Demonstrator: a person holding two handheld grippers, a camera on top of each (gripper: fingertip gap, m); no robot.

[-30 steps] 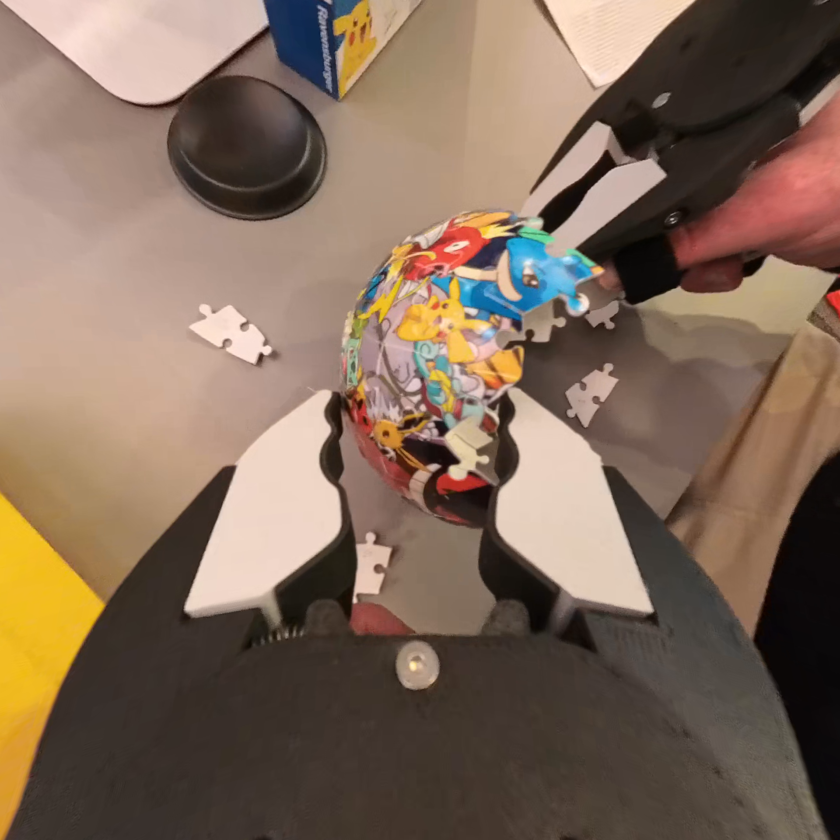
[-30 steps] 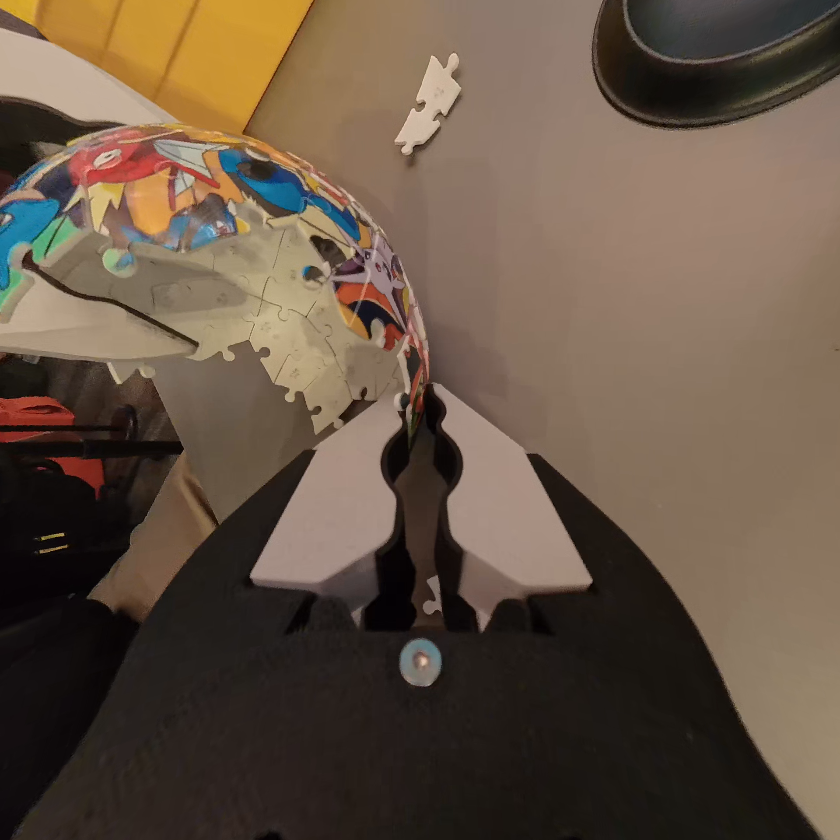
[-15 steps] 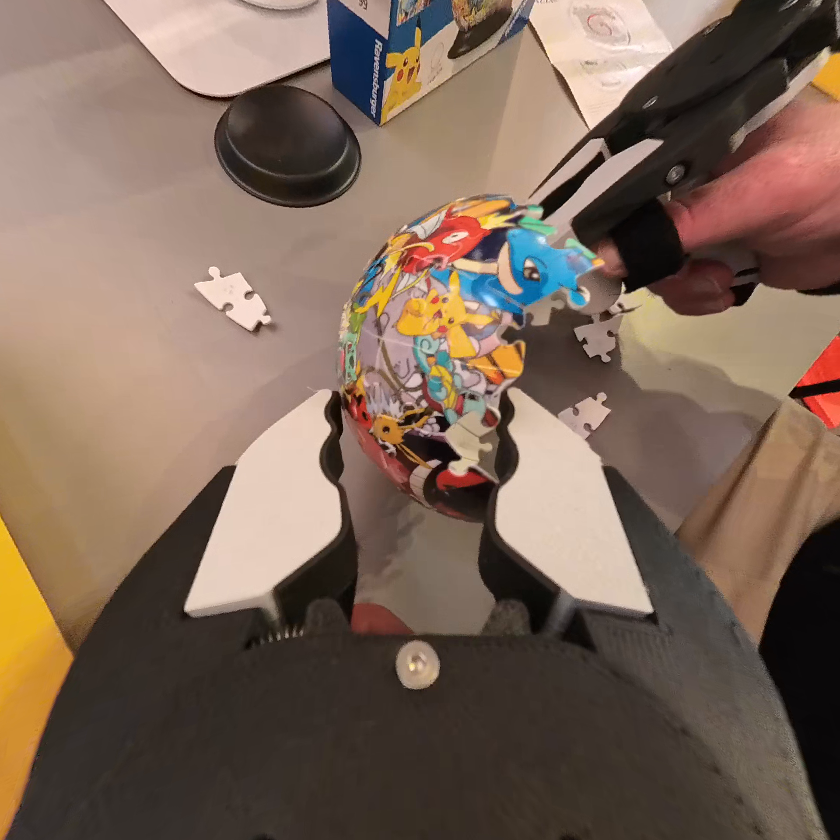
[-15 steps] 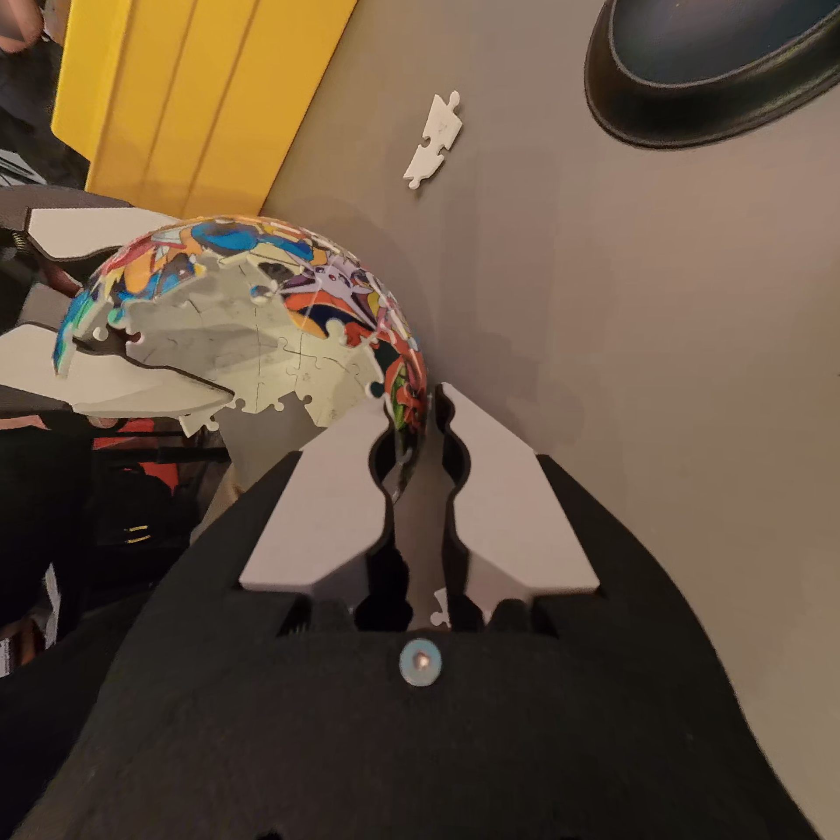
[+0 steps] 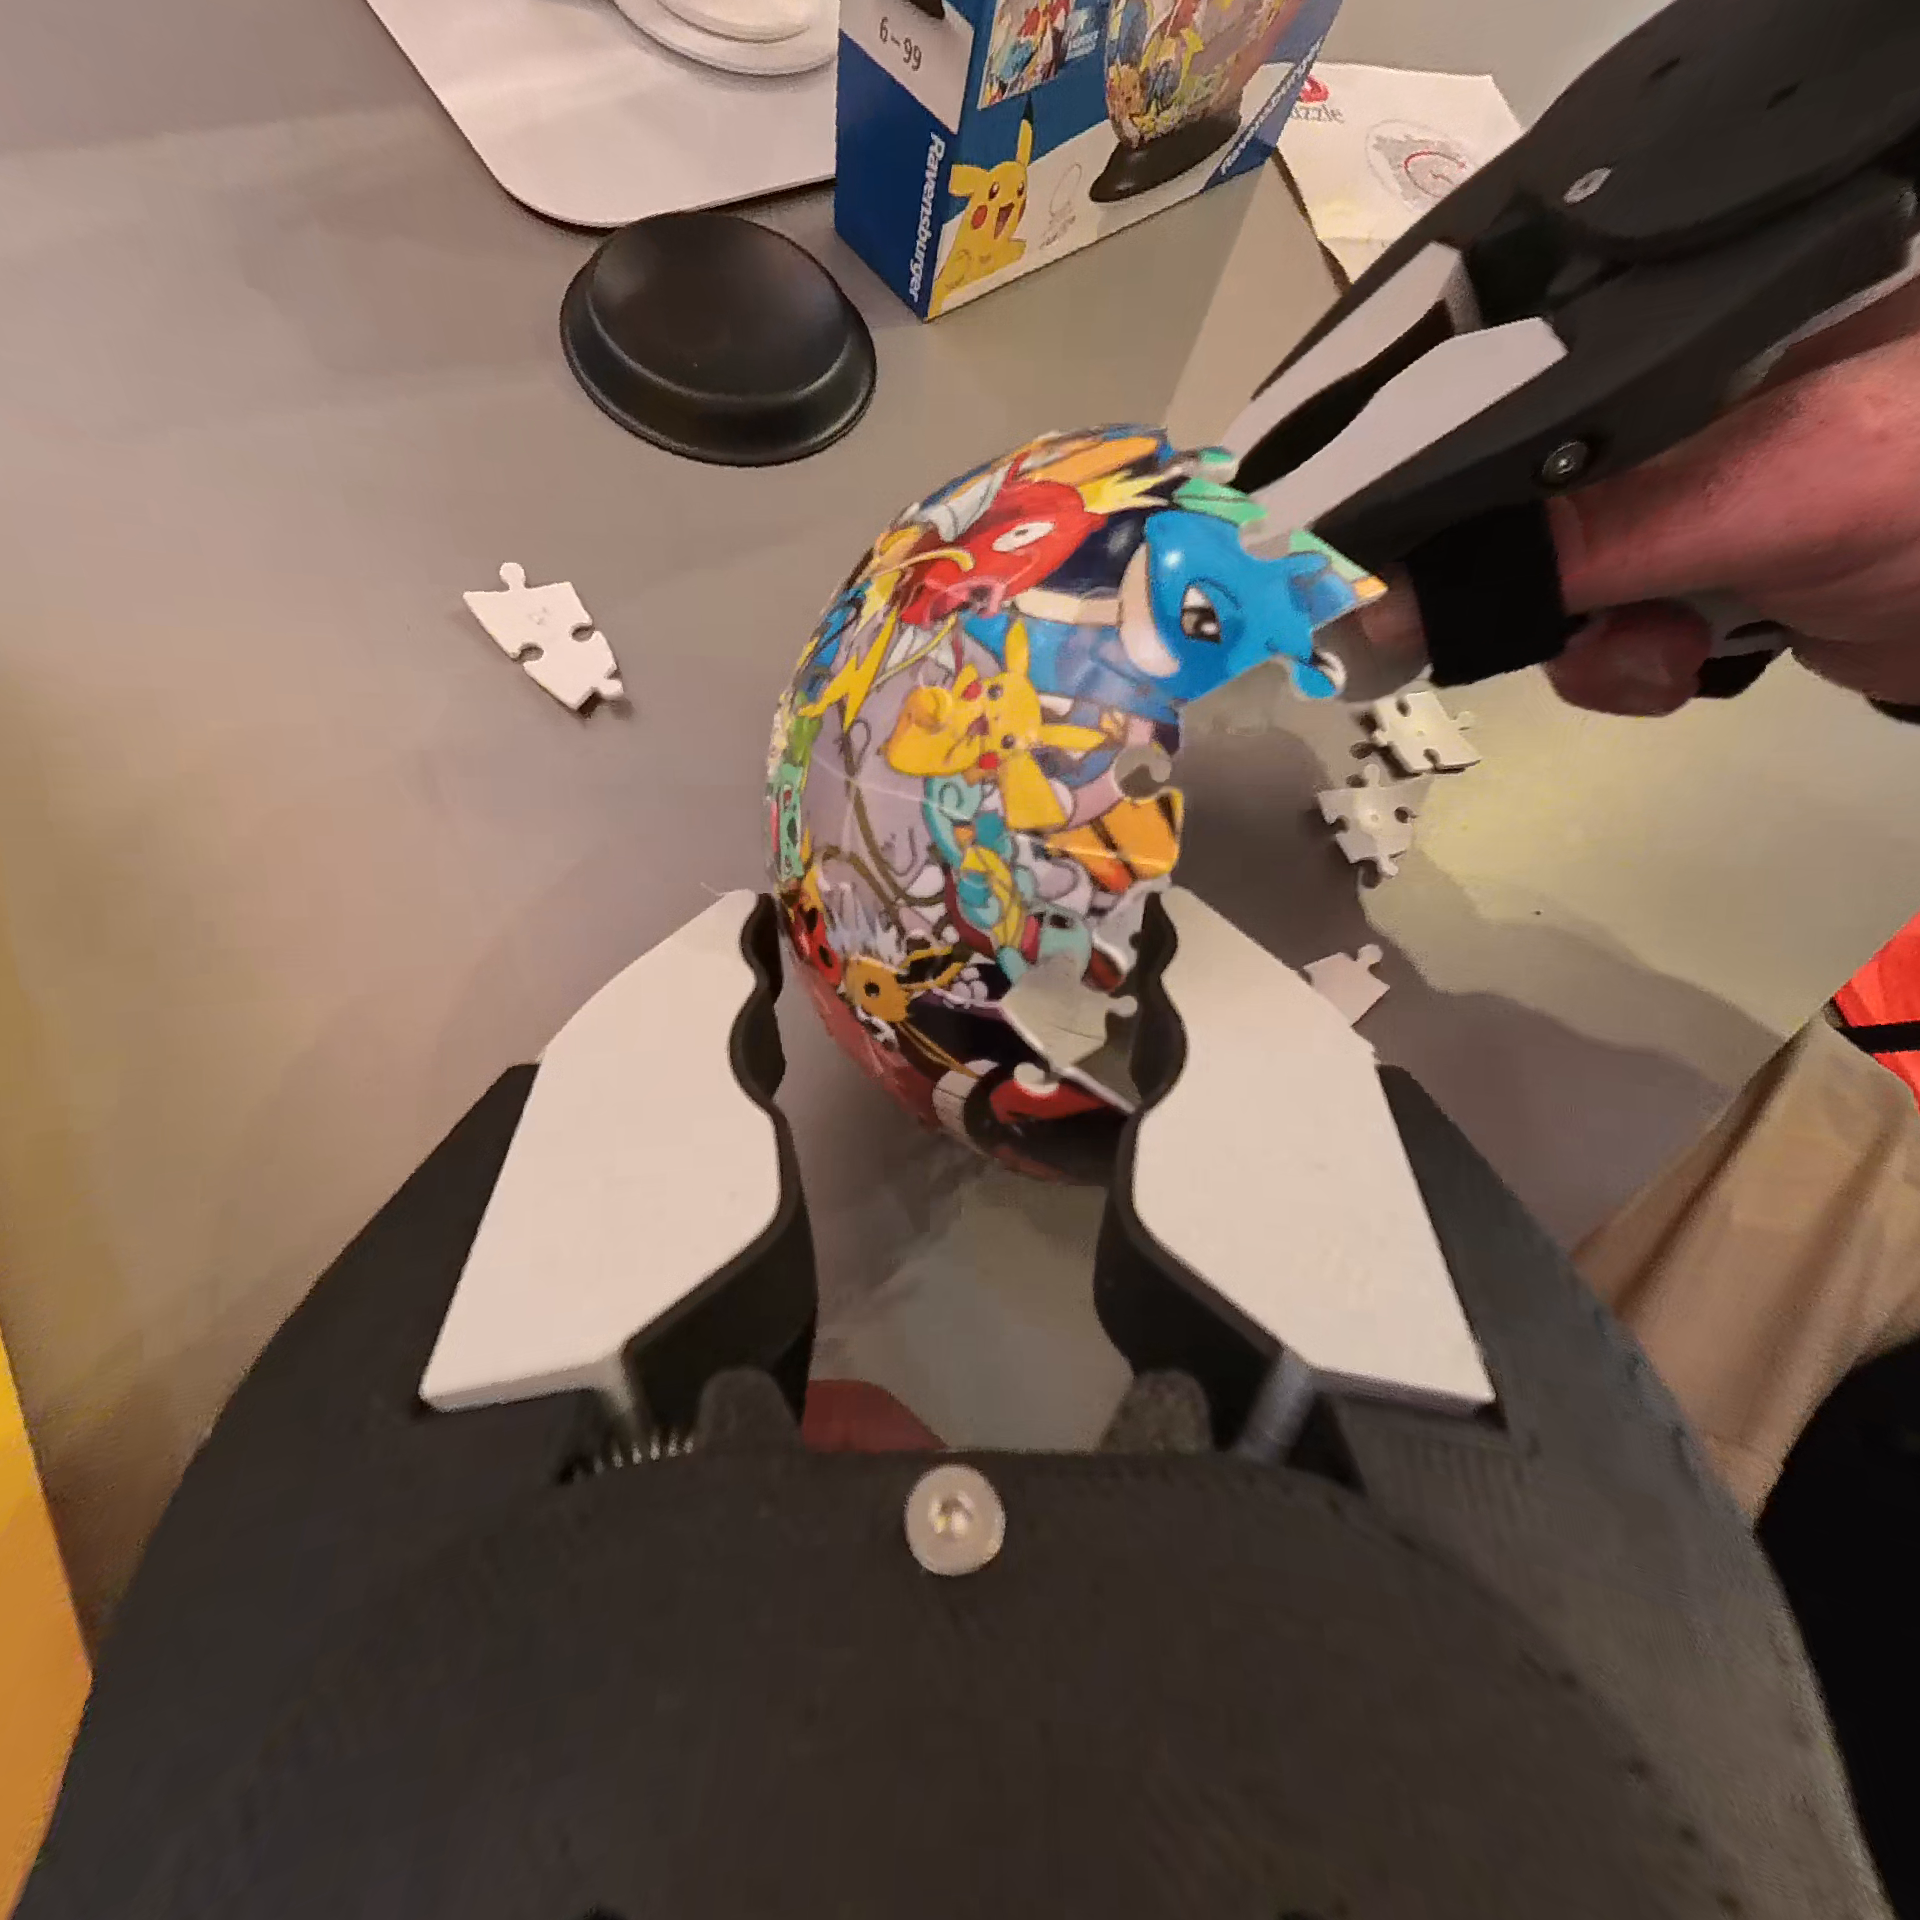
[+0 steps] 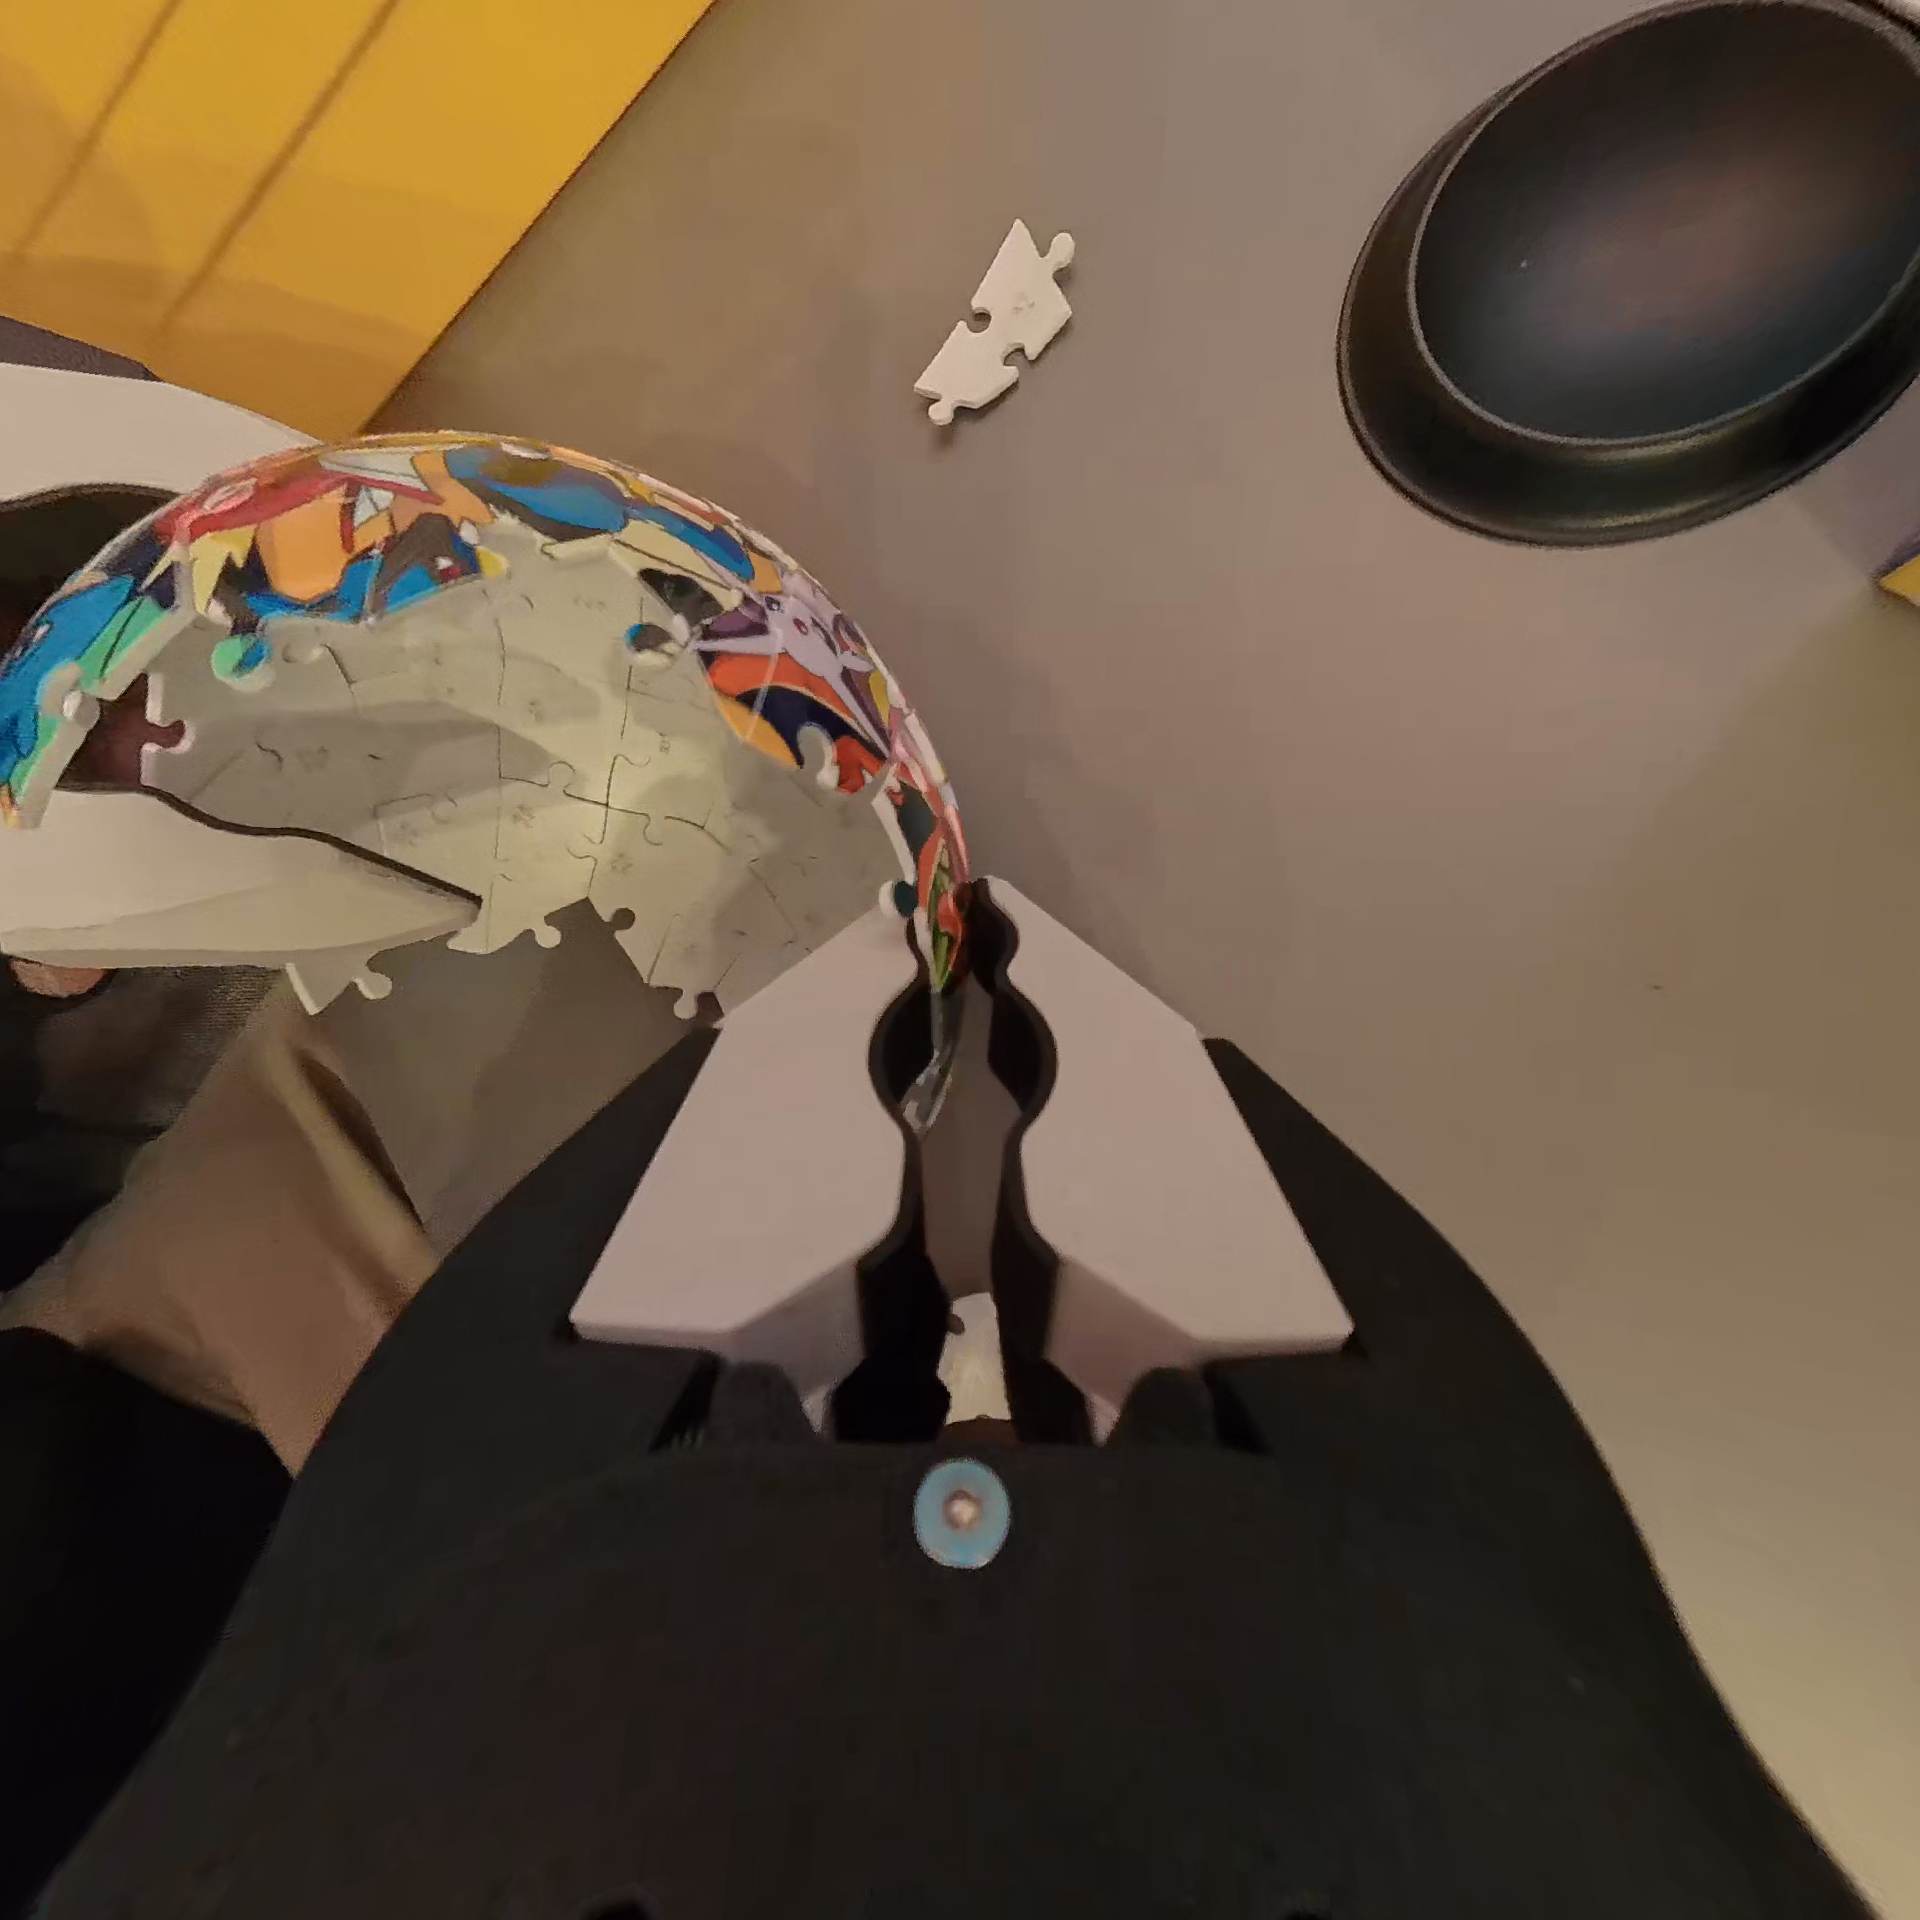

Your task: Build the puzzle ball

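Two grippers are mine, and both hold the same half-built puzzle ball (image 5: 987, 769) above the grey table (image 5: 260, 831). Far left on the table lies a white joined pair of pieces (image 5: 545, 639), face down, well apart from the ball. Behind it sits the black round stand (image 5: 717, 338), and past that the blue puzzle box (image 5: 1039, 145) next to a white mat (image 5: 603, 135). My left gripper (image 5: 956, 935) stands with its jaws spread around the lower part of the ball, one finger at each side of the shell, clenched on it. The ball is a coloured shell, open on its right side, its pale inside showing in my right wrist view (image 6: 540, 769). My right gripper (image 5: 1262, 488) has its jaws pinched tight on the shell's upper right rim, the edge running between the fingers (image 6: 940, 935). Right of the ball, more white loose pieces (image 5: 1382, 790) lie on the table under the hand (image 5: 1714, 561) that holds that gripper.
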